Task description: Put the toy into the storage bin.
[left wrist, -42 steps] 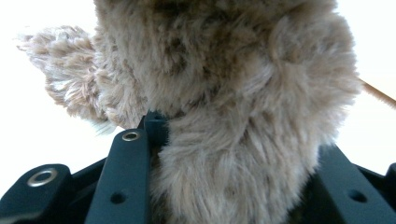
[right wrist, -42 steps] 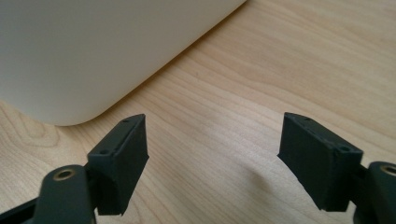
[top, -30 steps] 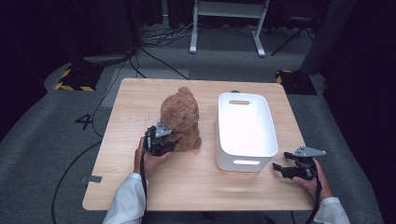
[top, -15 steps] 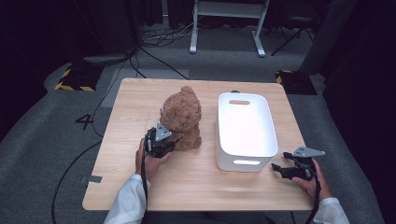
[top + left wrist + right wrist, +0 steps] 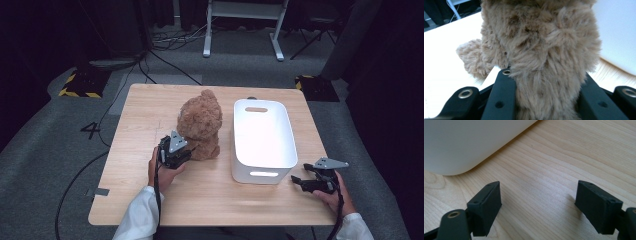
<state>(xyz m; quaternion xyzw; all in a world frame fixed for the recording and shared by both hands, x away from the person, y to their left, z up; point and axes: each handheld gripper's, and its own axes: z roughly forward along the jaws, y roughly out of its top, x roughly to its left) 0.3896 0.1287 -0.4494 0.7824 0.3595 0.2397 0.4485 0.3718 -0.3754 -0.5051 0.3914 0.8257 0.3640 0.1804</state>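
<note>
while the right gripper (image 5: 537, 202) gapes, the left gripper (image 5: 546, 95) clamps the teddy bear (image 5: 200, 122).

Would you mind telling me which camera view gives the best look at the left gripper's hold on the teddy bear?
The left gripper view: the teddy bear fills the gap between the two black jaws, its fur pressed against both. The high view shows the left gripper from above at the bear's side, contact hidden. The right gripper view looks elsewhere.
</note>
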